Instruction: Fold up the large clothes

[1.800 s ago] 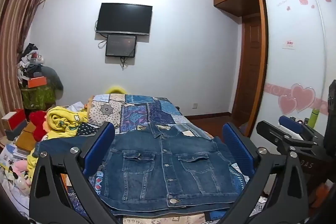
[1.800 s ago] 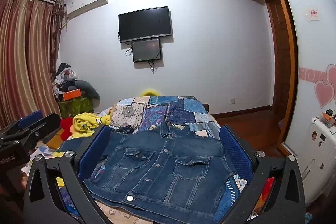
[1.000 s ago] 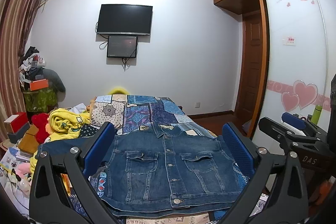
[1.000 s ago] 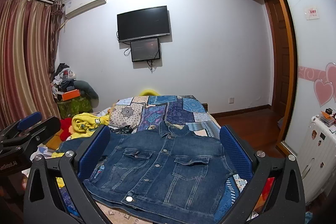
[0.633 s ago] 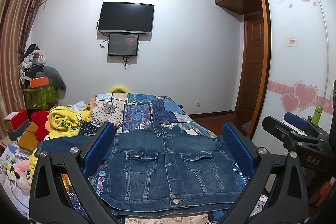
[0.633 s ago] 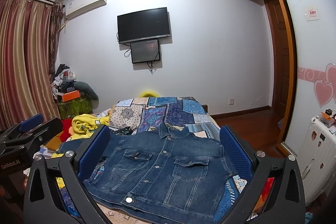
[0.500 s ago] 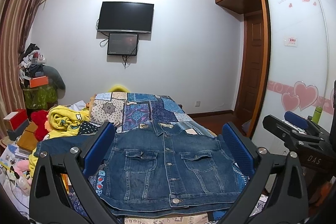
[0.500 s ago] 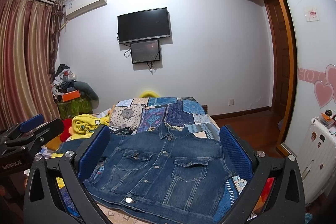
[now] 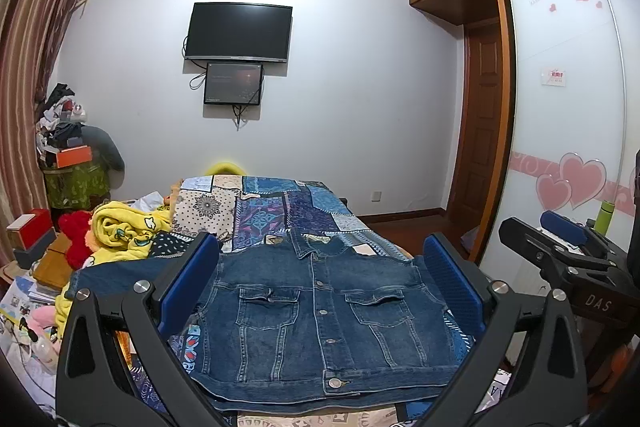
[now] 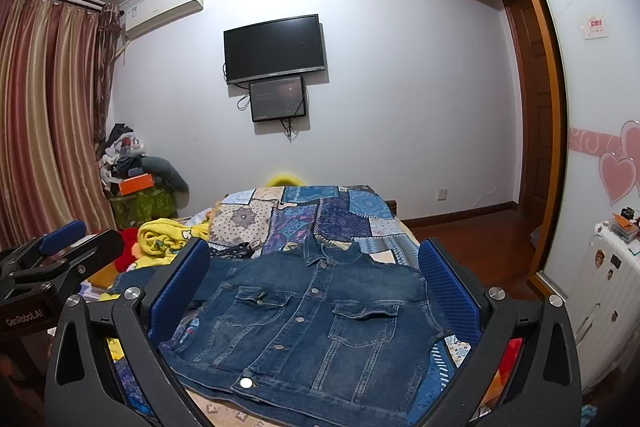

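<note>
While spread buttoned and face-up on the bed [image 9: 280, 211], jacket [image 9: 320, 315] at the near end, collar far, left gripper [image 9: 320, 291] and right gripper [image 10: 314, 291] both above it, jaws wide, holding nothing, yellow blanket [image 9: 124, 231] left.

a large dark blue denim jacket with metal buttons [image 9: 320, 311] [image 10: 316, 323] lay flat and face up on the patchwork bedspread, buttoned down the front, collar toward the far wall and hem at the near edge. two flapped chest pockets showed. one sleeve stretched out flat to the left; the other side looked tucked under.
</note>
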The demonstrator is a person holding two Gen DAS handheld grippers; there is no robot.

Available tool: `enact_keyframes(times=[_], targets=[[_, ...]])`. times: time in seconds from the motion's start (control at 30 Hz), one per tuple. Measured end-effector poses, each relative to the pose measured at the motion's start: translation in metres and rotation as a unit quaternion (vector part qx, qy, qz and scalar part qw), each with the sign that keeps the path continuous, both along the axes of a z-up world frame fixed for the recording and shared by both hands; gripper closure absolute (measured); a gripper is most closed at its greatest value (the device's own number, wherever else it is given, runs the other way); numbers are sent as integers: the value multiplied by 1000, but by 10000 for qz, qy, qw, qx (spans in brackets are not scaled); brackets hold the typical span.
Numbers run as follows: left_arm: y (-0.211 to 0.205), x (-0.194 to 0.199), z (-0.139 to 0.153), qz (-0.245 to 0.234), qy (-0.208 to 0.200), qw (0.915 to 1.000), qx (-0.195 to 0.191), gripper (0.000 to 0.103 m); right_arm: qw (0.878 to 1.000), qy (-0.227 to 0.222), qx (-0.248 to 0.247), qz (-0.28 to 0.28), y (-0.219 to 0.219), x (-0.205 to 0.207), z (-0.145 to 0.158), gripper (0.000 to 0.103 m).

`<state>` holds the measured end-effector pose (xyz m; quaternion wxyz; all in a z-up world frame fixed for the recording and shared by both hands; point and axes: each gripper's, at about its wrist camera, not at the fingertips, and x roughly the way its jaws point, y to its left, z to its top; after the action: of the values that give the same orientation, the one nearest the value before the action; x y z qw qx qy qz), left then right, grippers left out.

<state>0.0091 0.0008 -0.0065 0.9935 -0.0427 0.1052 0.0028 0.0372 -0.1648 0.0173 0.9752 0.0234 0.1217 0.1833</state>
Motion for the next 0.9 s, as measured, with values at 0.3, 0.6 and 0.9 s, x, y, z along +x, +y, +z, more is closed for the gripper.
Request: enact_keyframes(times=[0.3,0.6,0.9], targets=[[-2,1,-1,-20,0,10000,-3,0,10000,3,5,-5,0,0,0,0],[0,3,-3,-1,39,10000,3,0,10000,52,30,17,3,1,-2,0],[4,7,-5,11,71,10000,-39,0,9999,109,-2,42,5,5,-4,0]])
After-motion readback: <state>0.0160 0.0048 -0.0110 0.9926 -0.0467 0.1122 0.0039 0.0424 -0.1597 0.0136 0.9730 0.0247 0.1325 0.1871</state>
